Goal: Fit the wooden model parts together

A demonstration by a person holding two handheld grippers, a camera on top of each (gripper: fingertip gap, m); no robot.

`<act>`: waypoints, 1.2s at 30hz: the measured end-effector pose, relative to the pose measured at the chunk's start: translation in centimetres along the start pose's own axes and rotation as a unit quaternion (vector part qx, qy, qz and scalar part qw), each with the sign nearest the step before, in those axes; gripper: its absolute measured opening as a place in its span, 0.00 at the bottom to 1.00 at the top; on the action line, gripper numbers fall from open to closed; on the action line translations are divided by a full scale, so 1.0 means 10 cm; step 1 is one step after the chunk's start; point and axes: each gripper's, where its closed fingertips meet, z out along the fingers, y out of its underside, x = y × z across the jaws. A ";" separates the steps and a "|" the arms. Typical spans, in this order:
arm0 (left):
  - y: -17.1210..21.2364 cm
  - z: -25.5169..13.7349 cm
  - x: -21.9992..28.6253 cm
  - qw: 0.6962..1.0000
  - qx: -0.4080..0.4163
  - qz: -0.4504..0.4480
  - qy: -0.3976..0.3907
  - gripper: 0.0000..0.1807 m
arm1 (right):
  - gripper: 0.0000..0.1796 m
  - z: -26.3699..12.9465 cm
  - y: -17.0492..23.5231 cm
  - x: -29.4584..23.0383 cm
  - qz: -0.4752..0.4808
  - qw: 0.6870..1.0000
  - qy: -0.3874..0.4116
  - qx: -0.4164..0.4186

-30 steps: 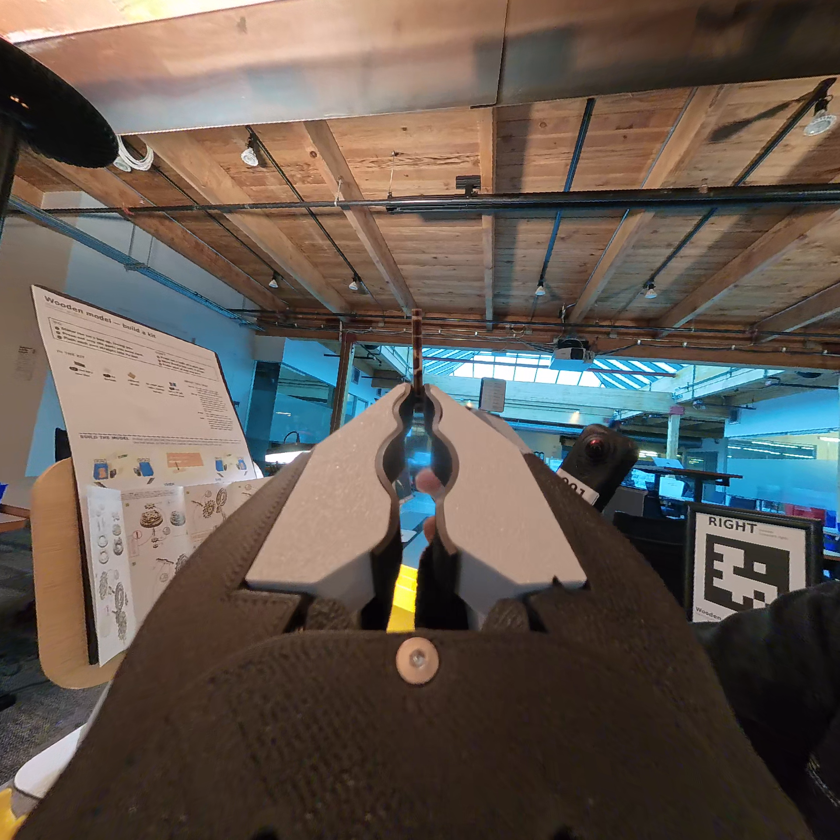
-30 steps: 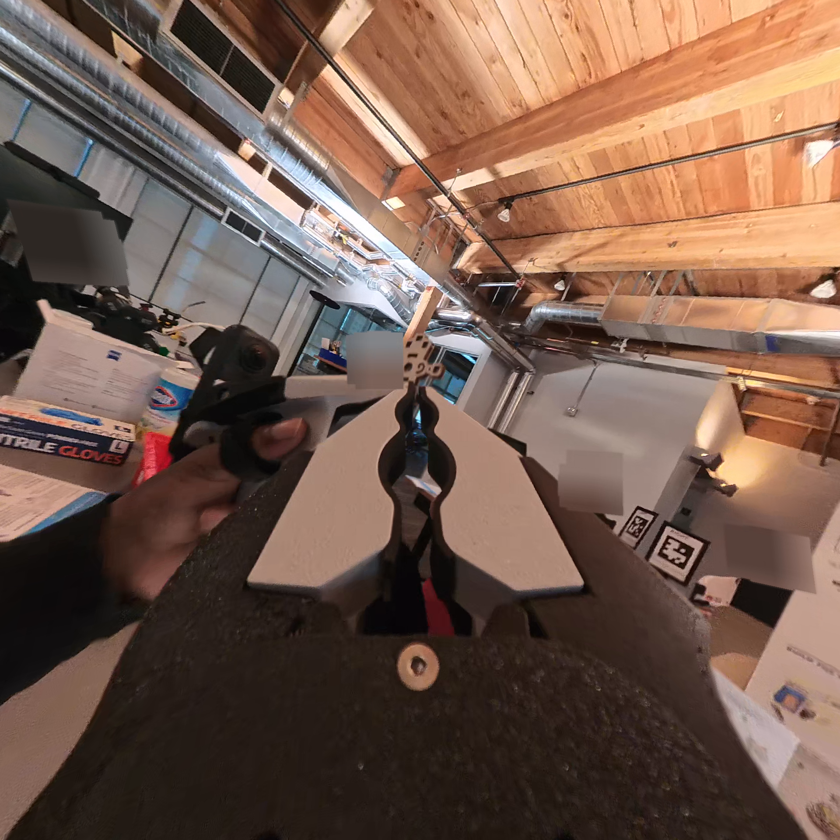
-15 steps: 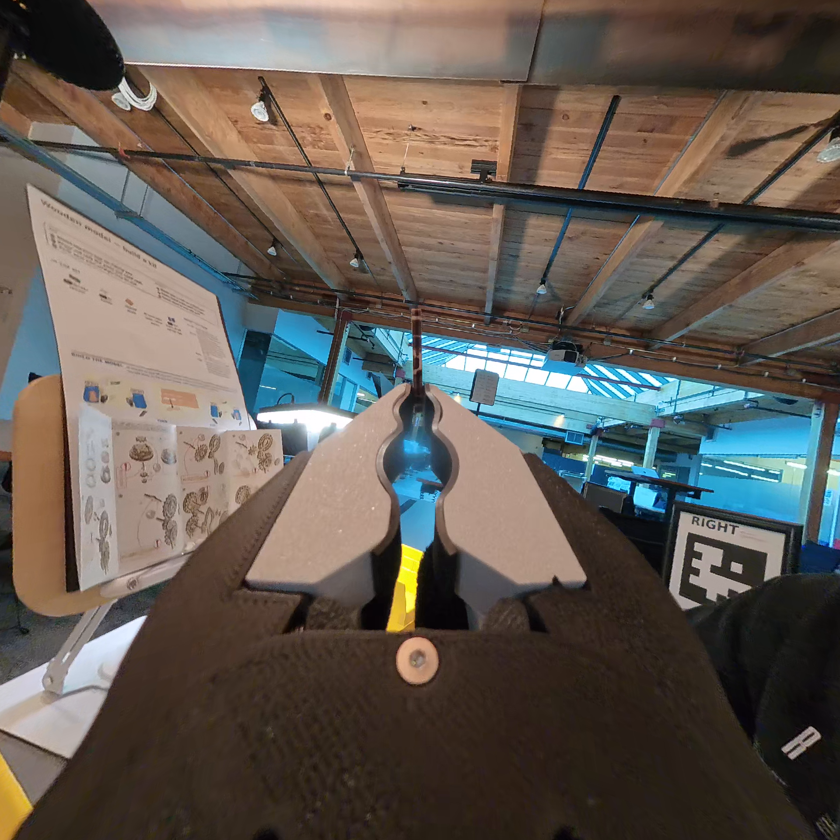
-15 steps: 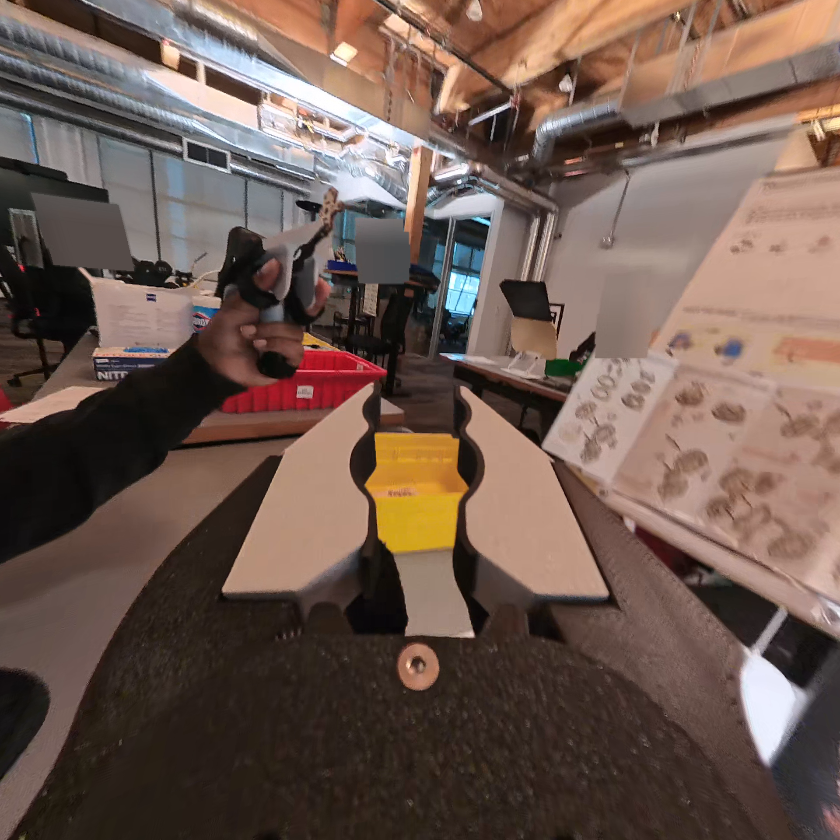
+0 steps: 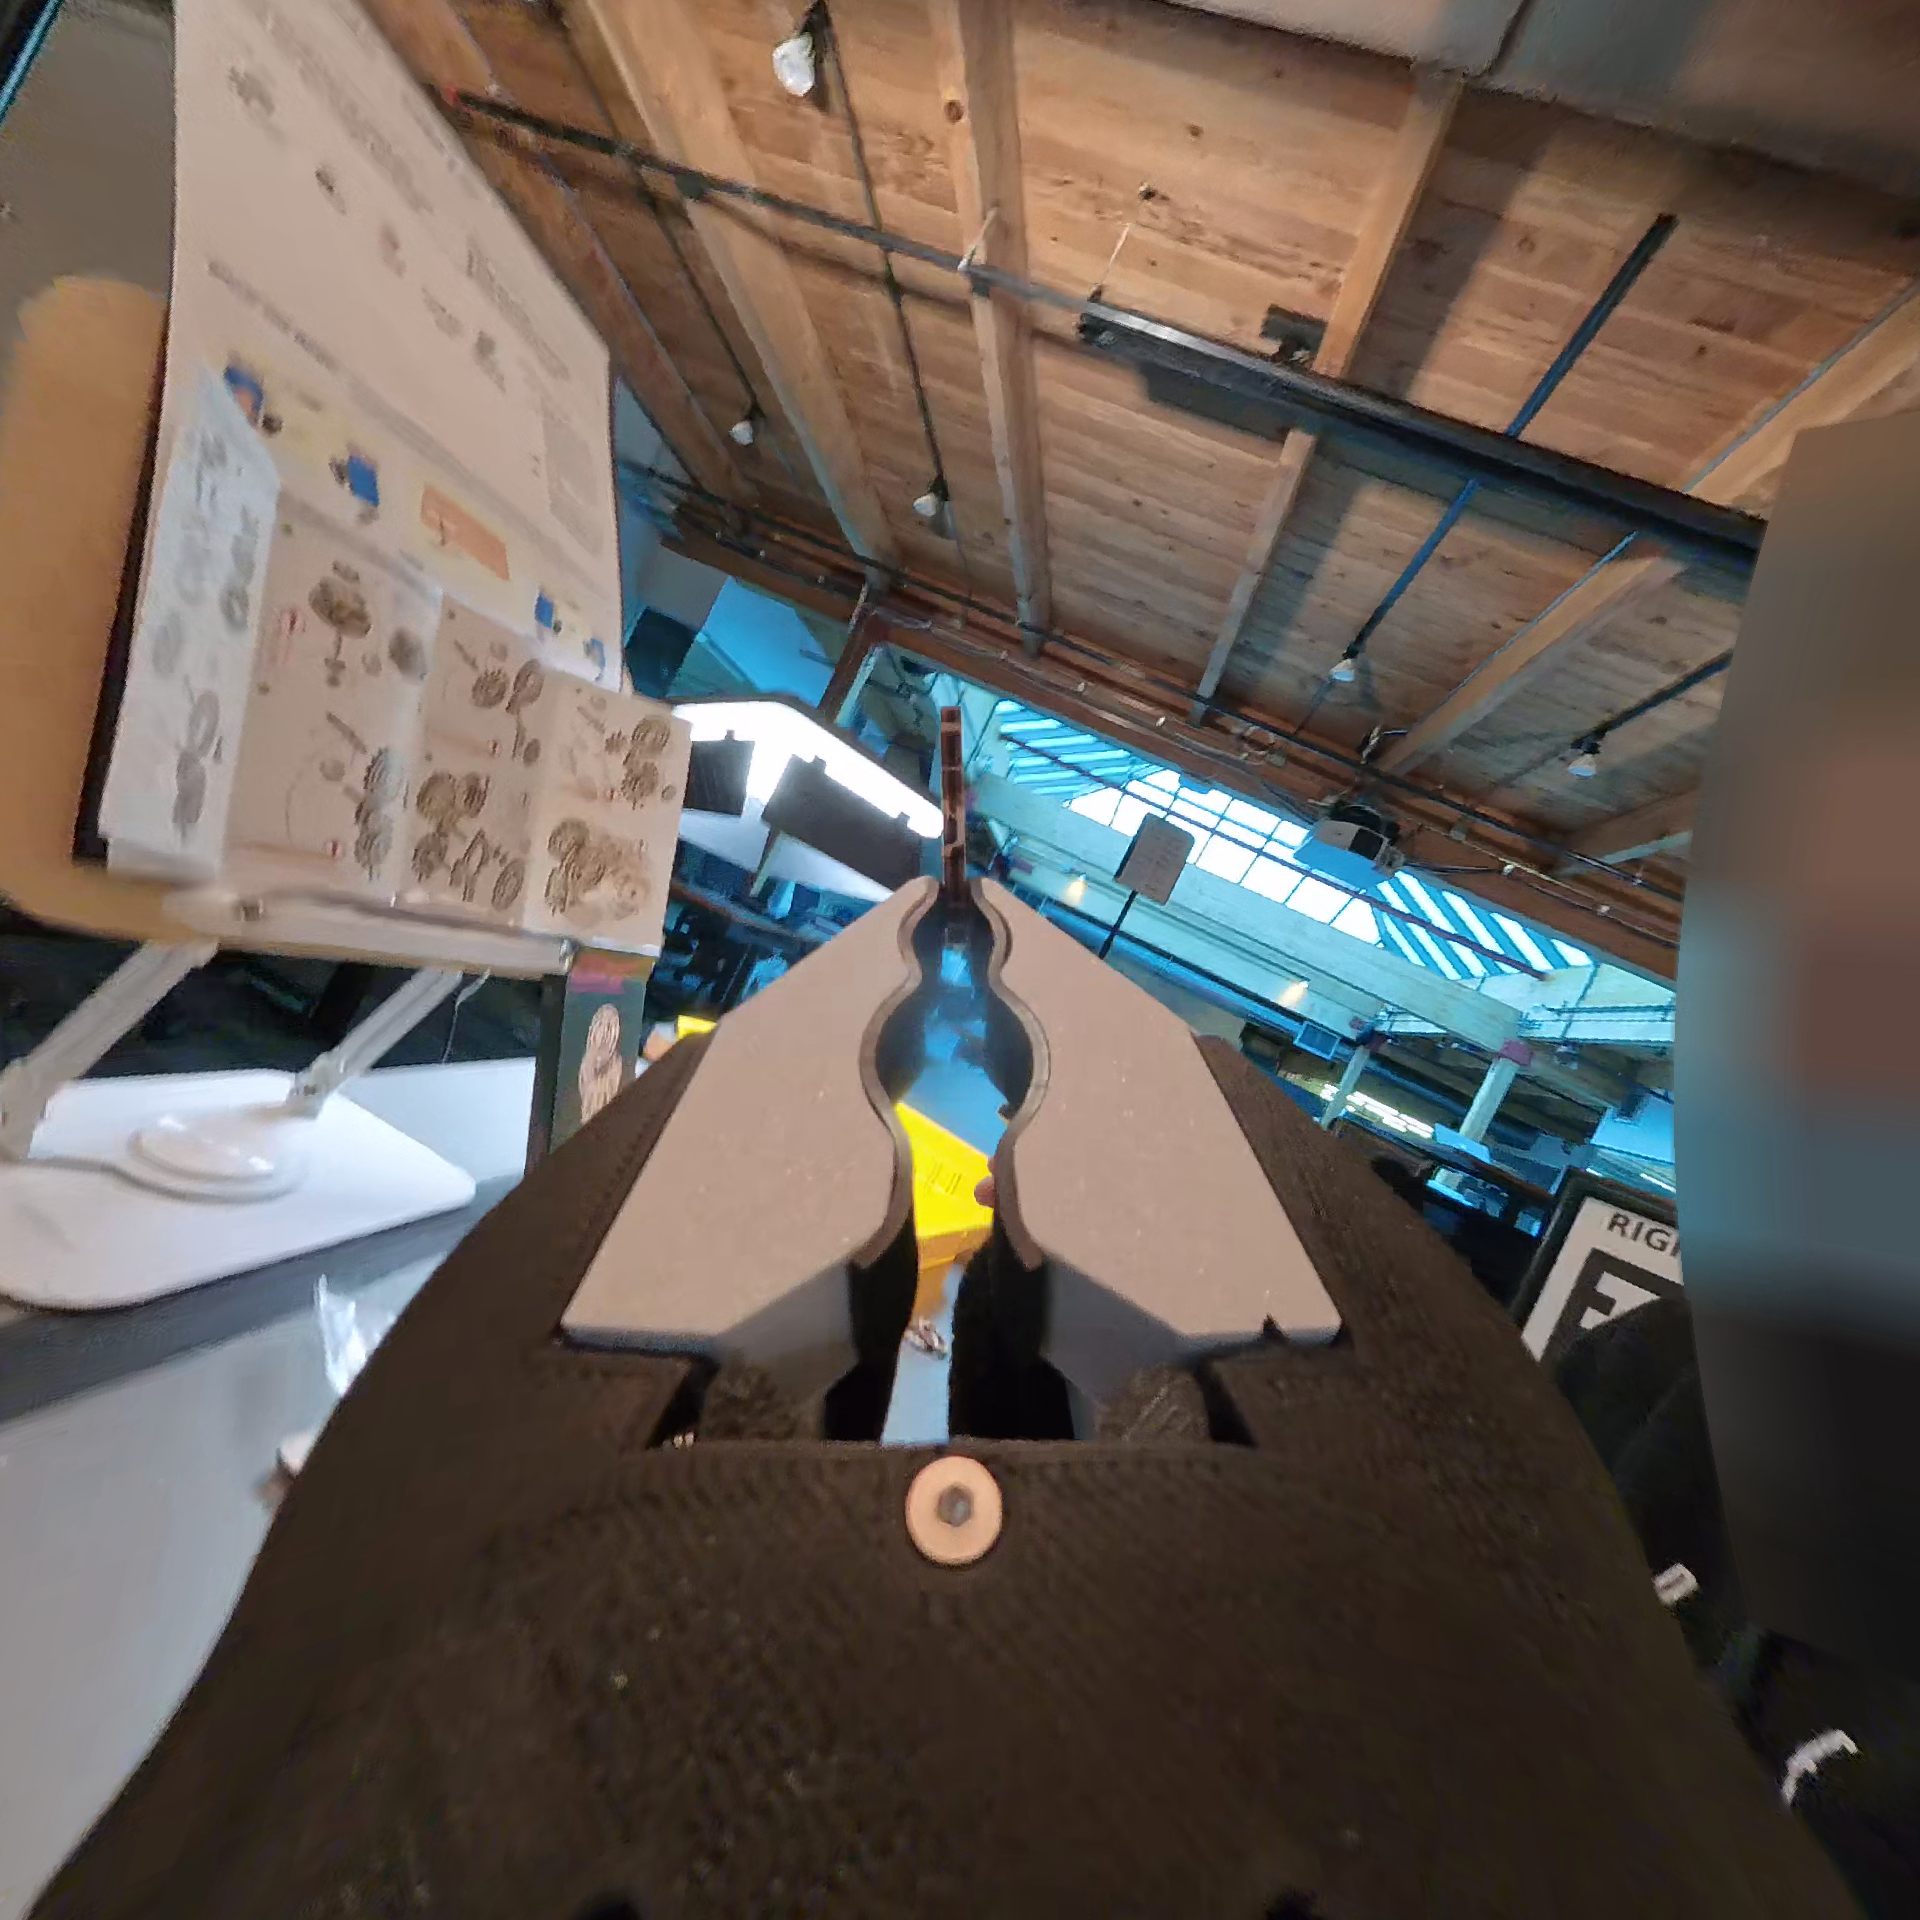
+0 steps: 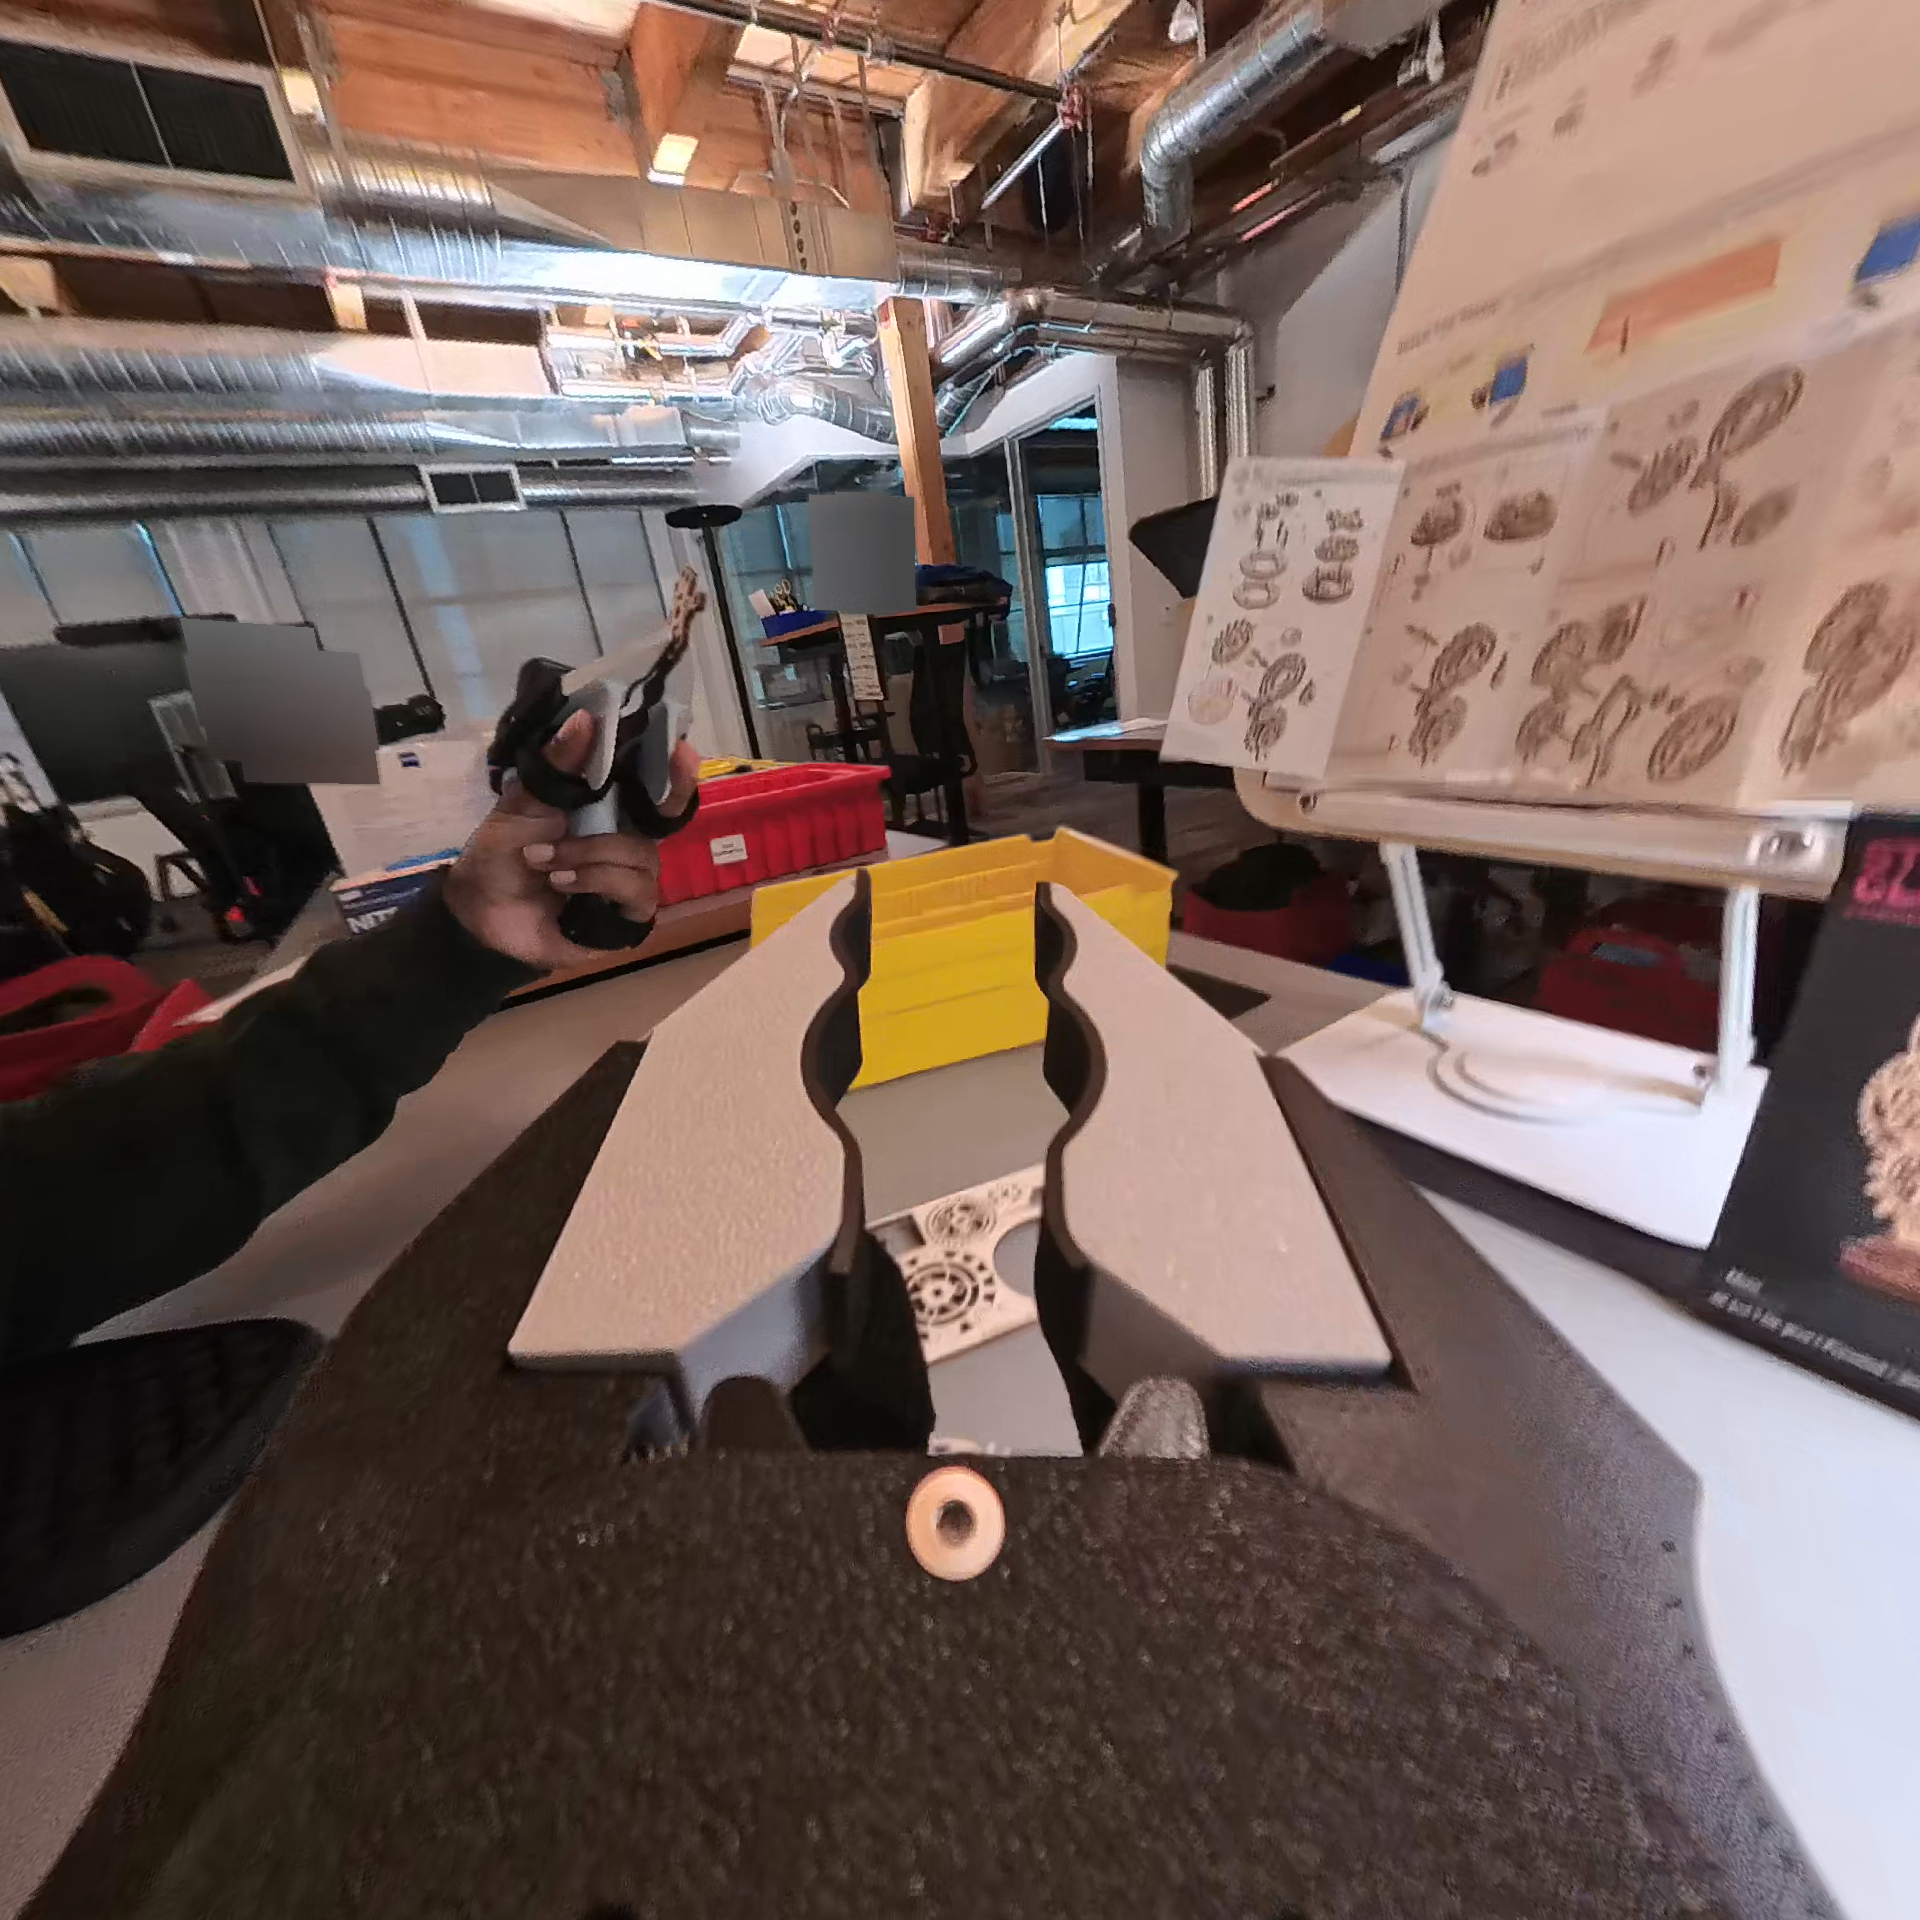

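Left tongs (image 5: 951,894) were clenched on a thin wooden part (image 5: 950,790), seen edge-on, sticking up past the tips toward the ceiling. In the right view the same tongs (image 6: 665,665) were held up by a hand (image 6: 551,883) in a dark sleeve, well above the bench, the part (image 6: 681,613) poking out at the top.

Right tongs (image 6: 951,914) were released — wide gap between the grey fingers (image 6: 717,1122), nothing in them. They pointed low over the bench (image 6: 1558,1558), a plain light grey surface. Between the fingers lay a pale laser-cut sheet (image 6: 966,1268) with round gear-like cutouts, flat on the bench, just ahead of the tongs. Beyond it stood a yellow bin (image 6: 956,966).

To the right, a white stand (image 6: 1507,1101) carried an instruction sheet (image 6: 1662,582) with model diagrams, tilted back; a dark box (image 6: 1839,1122) with a model picture stood just beside the stand's base. In the left view the same sheet (image 5: 395,644) and stand (image 5: 208,1174) sat at left, the bin (image 5: 945,1184) visible through the tong gap.

Room: open workshop — wooden plank ceiling (image 5: 1195,416) with beams, track lights, silver ducts (image 6: 416,260) along the upper walls, large windows at the back. A red bin (image 6: 790,831) sat on a farther wooden table, with a box of gloves (image 6: 384,904) near it. Both views were slightly motion-blurred at the edges.
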 end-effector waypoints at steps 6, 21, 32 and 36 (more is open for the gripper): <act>1.26 0.03 -0.12 0.987 -0.114 -0.097 -0.062 0.00 | 0.19 0.00 0.76 0.06 0.042 0.995 -0.020 -0.091; 2.54 0.16 -0.05 0.954 -0.217 -0.200 -0.050 0.00 | 0.12 0.09 1.43 -0.34 -0.068 0.967 -0.097 -0.227; 2.68 0.22 0.24 0.952 -0.261 -0.158 0.008 0.01 | 0.01 0.10 1.23 -0.66 0.098 0.957 -0.183 -0.201; 2.63 0.20 0.20 0.959 -0.269 -0.091 -0.008 0.08 | 0.01 -0.01 1.14 -0.57 0.117 0.953 -0.188 -0.207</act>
